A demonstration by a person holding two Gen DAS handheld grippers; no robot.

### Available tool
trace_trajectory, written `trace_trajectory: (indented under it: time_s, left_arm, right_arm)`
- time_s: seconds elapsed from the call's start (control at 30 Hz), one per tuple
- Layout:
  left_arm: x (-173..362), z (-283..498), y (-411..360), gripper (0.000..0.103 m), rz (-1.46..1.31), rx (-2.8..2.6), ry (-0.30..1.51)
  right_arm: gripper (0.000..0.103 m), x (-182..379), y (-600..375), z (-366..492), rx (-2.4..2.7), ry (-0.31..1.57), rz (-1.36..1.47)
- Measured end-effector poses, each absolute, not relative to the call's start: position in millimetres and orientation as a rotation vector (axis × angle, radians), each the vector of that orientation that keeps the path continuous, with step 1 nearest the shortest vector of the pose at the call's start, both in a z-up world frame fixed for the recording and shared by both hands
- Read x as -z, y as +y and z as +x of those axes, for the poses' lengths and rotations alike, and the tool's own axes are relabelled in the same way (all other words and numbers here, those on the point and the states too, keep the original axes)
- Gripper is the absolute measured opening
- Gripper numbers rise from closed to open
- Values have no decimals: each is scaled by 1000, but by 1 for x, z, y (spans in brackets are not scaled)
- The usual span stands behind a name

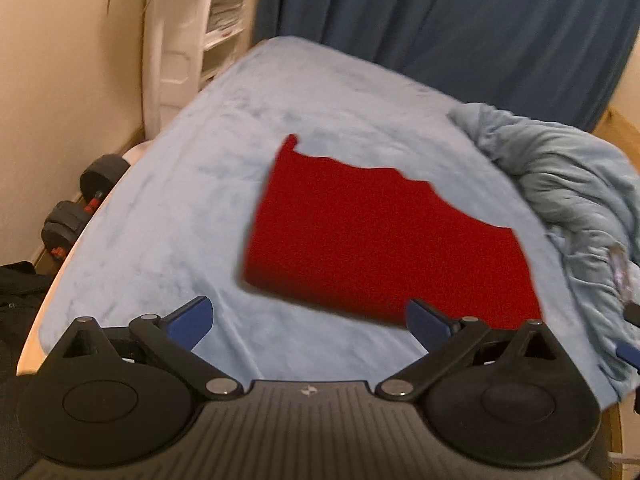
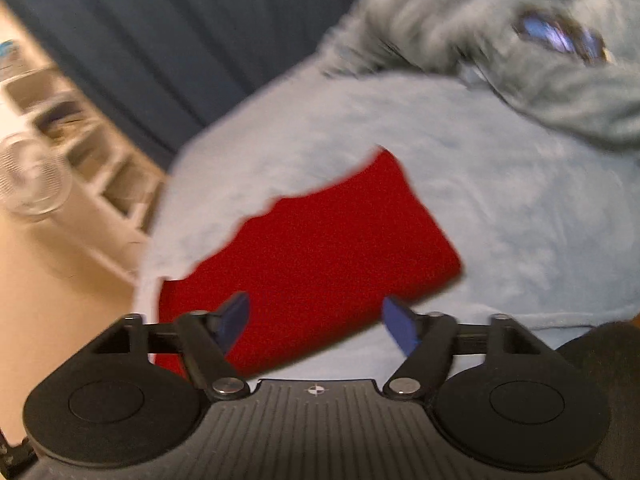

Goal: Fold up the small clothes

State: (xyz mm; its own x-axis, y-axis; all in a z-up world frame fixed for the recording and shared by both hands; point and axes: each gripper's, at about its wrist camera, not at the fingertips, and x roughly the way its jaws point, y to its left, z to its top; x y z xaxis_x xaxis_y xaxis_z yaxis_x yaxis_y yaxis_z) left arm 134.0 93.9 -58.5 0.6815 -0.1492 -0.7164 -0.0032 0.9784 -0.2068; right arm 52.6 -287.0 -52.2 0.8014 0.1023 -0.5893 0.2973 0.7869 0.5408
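A red garment [image 1: 376, 236] lies flat on the light blue bed cover [image 1: 208, 184], folded into a rough rectangle with an uneven far edge. It also shows in the right wrist view [image 2: 320, 264]. My left gripper [image 1: 308, 320] is open and empty, held above the bed just short of the garment's near edge. My right gripper [image 2: 316, 320] is open and empty, held above the garment's near part. Neither gripper touches the cloth. Both views are blurred by motion.
A bunched grey-blue duvet [image 1: 572, 184] lies along the bed's right side, also in the right wrist view [image 2: 520, 40]. A dark blue curtain [image 1: 440, 8] hangs behind. White shelves [image 1: 216, 20] and dumbbells [image 1: 76, 208] stand at the left, beside the bed.
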Motion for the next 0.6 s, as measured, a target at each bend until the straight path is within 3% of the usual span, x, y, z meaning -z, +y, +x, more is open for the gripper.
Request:
trace_trajectory:
  time_s: [0.33,0.6]
  left_arm:
    - [41,53,59,103,-134,99,844]
    - [32,39,58,103,-135,101,827]
  right_arm:
    - [82,30,-217,-27,-4,609,575]
    - [82,26,-219,-44,-4,584,580]
